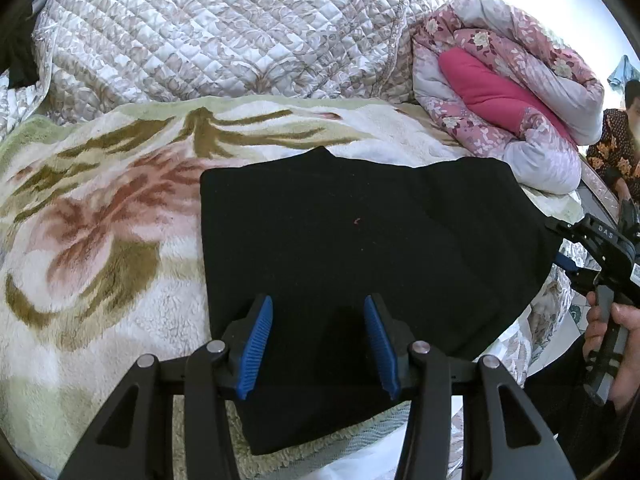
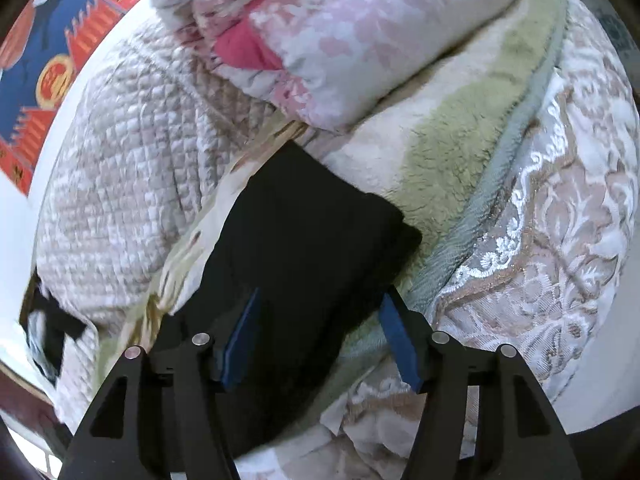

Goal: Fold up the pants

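Pants (image 1: 360,240) lie folded on blanket (image 1: 100,240), long axis sideways; left gripper (image 1: 319,344) nearer, right gripper (image 2: 320,344) at right end, both open, empty

Pants (image 1: 360,240): plain black, between and ahead of left tongs (image 1: 319,312). Tong pads: blue, ribbed; tong arms black. Fleece blanket (image 1: 100,220) left of left tongs: cream with pink flower, olive leaves, pale green border. Quilted cover (image 1: 200,32) far ahead: grey-white, taupe floral diamonds. Rolled duvet (image 1: 520,92) ahead right: pink floral, magenta lining. Right of right tongs (image 2: 320,304): lace-patterned cover (image 2: 560,240), white on beige. Far left of right tongs: red-blue-gold patterned panel (image 2: 60,60).
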`<state>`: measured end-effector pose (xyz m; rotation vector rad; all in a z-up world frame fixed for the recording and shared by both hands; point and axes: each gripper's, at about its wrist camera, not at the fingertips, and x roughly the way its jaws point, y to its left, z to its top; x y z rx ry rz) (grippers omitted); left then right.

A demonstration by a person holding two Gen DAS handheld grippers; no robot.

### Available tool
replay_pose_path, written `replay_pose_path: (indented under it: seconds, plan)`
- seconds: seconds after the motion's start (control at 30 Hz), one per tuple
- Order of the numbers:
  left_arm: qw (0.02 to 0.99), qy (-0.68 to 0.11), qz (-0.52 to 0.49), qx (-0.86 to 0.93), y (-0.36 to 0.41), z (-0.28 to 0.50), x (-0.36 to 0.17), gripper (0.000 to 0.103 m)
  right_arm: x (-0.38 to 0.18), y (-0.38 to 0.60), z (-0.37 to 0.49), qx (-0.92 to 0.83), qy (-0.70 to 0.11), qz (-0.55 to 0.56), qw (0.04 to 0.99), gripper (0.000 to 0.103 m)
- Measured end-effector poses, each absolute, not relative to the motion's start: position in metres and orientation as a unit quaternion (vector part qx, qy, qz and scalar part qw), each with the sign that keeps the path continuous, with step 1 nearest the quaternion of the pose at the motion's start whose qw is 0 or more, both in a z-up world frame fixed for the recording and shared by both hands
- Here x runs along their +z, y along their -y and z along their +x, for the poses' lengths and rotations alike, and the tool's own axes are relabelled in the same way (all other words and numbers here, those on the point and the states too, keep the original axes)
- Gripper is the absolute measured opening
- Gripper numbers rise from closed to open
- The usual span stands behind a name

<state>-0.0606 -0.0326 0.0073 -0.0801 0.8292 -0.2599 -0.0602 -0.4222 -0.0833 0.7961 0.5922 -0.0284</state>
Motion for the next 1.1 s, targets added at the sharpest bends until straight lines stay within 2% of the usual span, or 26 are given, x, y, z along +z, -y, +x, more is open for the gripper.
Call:
replay_pose_path:
  seconds: [0.2, 0.3, 0.37, 0.47, 0.53, 0.83, 1.1]
  plan:
    - [0.907, -0.401, -0.036, -0.124, 0.033, -0.059, 0.007, 0.051, -0.076, 0.428, -0.046, -0.033, -0.269, 0.389, 0.881, 0.060]
    - [0.906, -0.403, -0.040, -0.124, 0.032, -0.058, 0.008, 0.051, -0.062, 0.420, -0.056, -0.026, -0.237, 0.359, 0.903, 0.049]
    - [0.906, -0.403, -0.043, -0.123, 0.030, -0.057, 0.009, 0.051, -0.064, 0.415, -0.047, -0.023, -0.253, 0.346, 0.903, 0.046]
    - [0.908, -0.399, -0.048, -0.118, 0.025, -0.056, 0.014, 0.051, -0.073, 0.418, -0.028, -0.024, -0.290, 0.342, 0.894, 0.027]
    - [0.910, -0.396, -0.055, -0.111, 0.018, -0.055, 0.018, 0.051, -0.068, 0.417, -0.030, -0.018, -0.287, 0.340, 0.895, 0.024]
    - [0.902, -0.424, -0.060, -0.060, -0.012, -0.047, 0.016, 0.051, 0.000, 0.354, -0.037, 0.087, -0.250, 0.260, 0.929, 0.022]
    - [0.914, -0.391, -0.100, -0.024, -0.053, -0.054, 0.036, 0.051, 0.030, 0.265, -0.032, 0.187, -0.255, 0.174, 0.932, 0.022]
